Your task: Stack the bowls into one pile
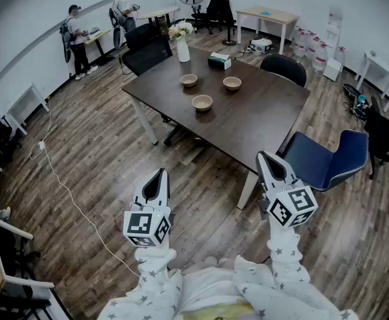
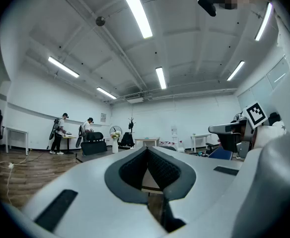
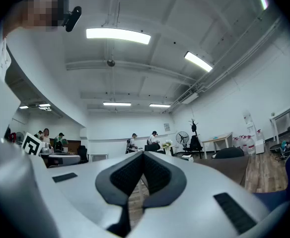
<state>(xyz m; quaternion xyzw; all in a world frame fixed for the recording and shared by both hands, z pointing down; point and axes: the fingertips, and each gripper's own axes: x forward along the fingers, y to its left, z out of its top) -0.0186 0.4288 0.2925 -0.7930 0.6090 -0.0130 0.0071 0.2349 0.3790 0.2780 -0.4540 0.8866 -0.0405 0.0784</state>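
Three tan bowls sit apart on the dark brown table (image 1: 261,115): one at the back left (image 1: 189,80), one at the back right (image 1: 232,83), and one nearer to me (image 1: 202,103). Both grippers hang over the wooden floor, well short of the table and pointing toward it. My left gripper (image 1: 160,172) is shut with nothing between its jaws, and its tips meet in the left gripper view (image 2: 147,148). My right gripper (image 1: 266,155) is shut and empty too, tips together in the right gripper view (image 3: 144,153). No bowl shows in either gripper view.
On the table's far end stand a white vase with flowers (image 1: 182,45) and a tissue box (image 1: 219,60). Black chairs (image 1: 146,52) (image 1: 284,67) flank the table and a blue chair (image 1: 334,159) stands at its near right corner. A white cable (image 1: 61,185) crosses the floor on the left. People (image 1: 78,35) stand at the back.
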